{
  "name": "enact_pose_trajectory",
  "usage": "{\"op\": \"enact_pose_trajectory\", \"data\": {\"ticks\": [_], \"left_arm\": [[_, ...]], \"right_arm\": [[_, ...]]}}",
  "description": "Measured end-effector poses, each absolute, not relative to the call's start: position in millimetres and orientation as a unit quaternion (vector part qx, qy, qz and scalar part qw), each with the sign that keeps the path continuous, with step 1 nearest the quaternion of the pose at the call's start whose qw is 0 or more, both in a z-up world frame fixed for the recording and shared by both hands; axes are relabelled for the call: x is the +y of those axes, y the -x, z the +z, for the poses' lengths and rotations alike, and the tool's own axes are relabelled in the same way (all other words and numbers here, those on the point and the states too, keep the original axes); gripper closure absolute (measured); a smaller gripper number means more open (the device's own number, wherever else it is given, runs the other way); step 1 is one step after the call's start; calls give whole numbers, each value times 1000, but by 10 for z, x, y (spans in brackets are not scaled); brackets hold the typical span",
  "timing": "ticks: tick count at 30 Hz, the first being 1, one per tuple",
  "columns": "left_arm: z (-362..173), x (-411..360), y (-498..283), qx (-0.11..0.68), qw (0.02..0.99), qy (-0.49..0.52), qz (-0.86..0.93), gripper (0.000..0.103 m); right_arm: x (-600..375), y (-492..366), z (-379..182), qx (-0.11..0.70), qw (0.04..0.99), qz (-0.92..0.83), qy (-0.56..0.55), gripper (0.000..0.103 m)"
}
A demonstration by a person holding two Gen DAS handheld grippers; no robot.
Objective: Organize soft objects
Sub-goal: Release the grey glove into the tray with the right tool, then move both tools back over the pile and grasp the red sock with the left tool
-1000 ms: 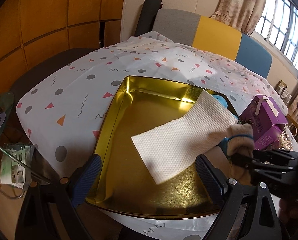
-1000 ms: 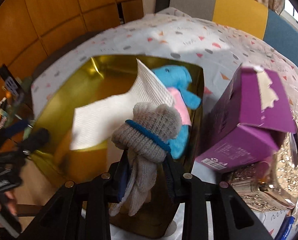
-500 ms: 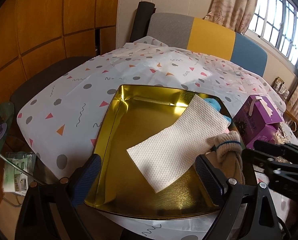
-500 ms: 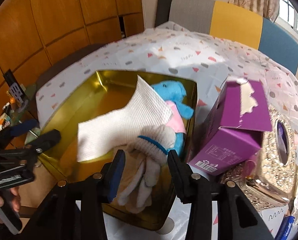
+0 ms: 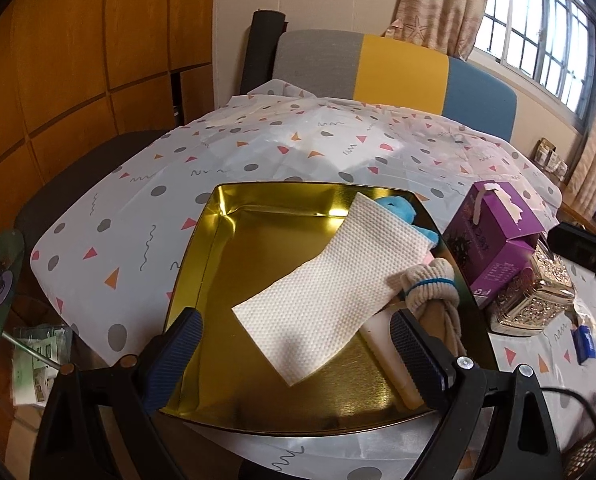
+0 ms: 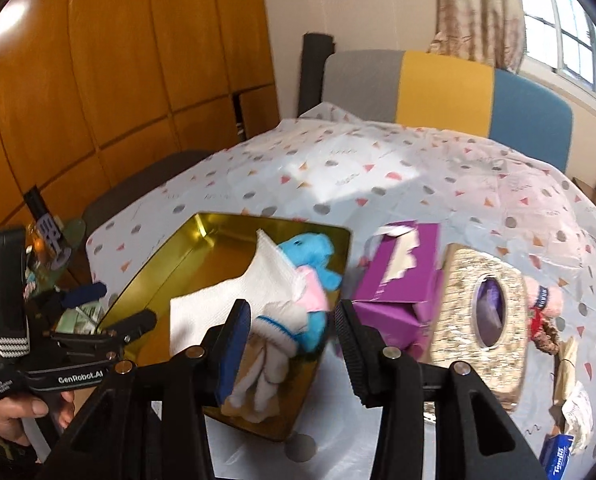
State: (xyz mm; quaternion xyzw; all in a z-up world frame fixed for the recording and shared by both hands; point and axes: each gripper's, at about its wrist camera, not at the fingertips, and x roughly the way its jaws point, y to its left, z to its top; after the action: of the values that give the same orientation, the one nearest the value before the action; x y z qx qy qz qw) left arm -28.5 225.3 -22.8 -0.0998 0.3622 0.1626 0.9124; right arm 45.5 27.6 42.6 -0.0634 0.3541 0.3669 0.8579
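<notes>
**Knit glove lies in the gold tin**

The knit glove (image 6: 275, 326) rests in the gold tin (image 5: 201, 256) by its right wall, against the blue plush toy (image 6: 312, 254) and white paper towel (image 5: 330, 292). The right gripper (image 6: 289, 344) has just been opening; its fingers stand apart above the glove, gripping nothing. The left gripper (image 5: 298, 352) is spread wide and empty over the tin.

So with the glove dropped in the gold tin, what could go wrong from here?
1. The paper towel lies loose and slanted over the blue plush toy and beside the knit glove; a passing tool could drag it out.
2. The gold tin seems to sit at the table's near edge, so a nudge may tip it.
3. The right tool, whose jaws have just been opening, hangs near the purple box and could knock it.
</notes>
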Motion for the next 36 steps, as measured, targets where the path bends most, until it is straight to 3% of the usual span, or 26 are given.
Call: {"op": "enact_pose_trajectory", "data": {"ticks": [18,36], "left_arm": [[-47,1881,110,360,923,42,128,8],[490,1375,-218,322,945,-20,53,8]], "right_arm": [[-1164,-1062,582,334,918,212,-37,59],[-2829,-1750,-301,405,900,-19,-158,59]]}}
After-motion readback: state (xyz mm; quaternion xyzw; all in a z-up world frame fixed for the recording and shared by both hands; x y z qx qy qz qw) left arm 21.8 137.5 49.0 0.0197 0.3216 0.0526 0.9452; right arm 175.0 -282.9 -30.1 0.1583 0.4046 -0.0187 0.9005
